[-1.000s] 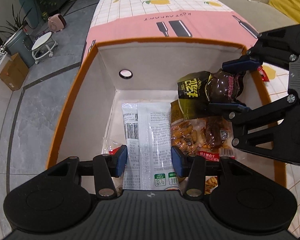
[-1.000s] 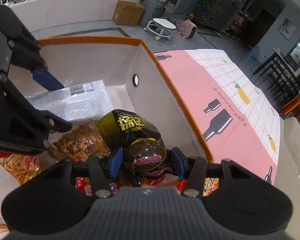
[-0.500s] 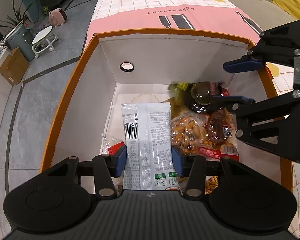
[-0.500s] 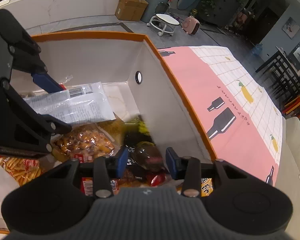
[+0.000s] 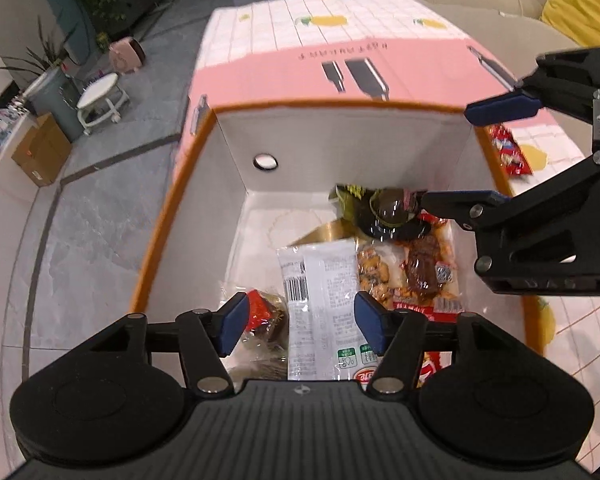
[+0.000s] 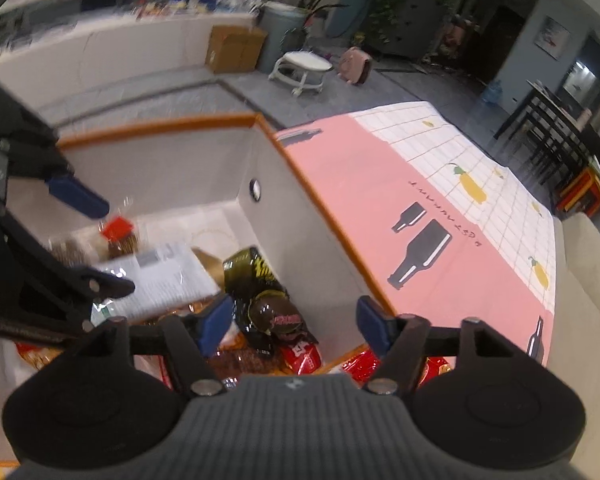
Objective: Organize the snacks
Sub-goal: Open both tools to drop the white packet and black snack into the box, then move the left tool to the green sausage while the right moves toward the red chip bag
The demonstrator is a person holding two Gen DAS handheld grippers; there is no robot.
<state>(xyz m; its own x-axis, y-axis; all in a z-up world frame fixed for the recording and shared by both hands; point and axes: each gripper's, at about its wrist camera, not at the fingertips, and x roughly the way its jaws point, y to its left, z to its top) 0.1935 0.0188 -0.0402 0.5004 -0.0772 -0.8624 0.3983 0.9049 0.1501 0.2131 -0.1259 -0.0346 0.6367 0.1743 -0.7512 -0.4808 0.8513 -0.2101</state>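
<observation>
An orange-rimmed white box (image 5: 204,184) holds several snack packs. A white packet (image 5: 320,292) lies in it below my left gripper (image 5: 298,318), which is open above the box's near end. A dark olive bag (image 5: 384,210) lies at the far right of the box floor; it also shows in the right wrist view (image 6: 260,292). My right gripper (image 6: 294,320) is open and empty above that bag. It also shows in the left wrist view (image 5: 496,152). Clear packs of orange snacks (image 5: 404,272) lie beside the white packet.
The box (image 6: 300,176) stands on a pink and white tablecloth (image 6: 440,220). A red snack pack (image 5: 508,152) lies on the cloth right of the box. A stool (image 5: 100,100), a cardboard box (image 5: 40,152) and a sofa (image 5: 480,0) stand around.
Both grippers opened. The white packet dropped from the left gripper and the dark olive bag from the right gripper into the box. Both grippers rose.
</observation>
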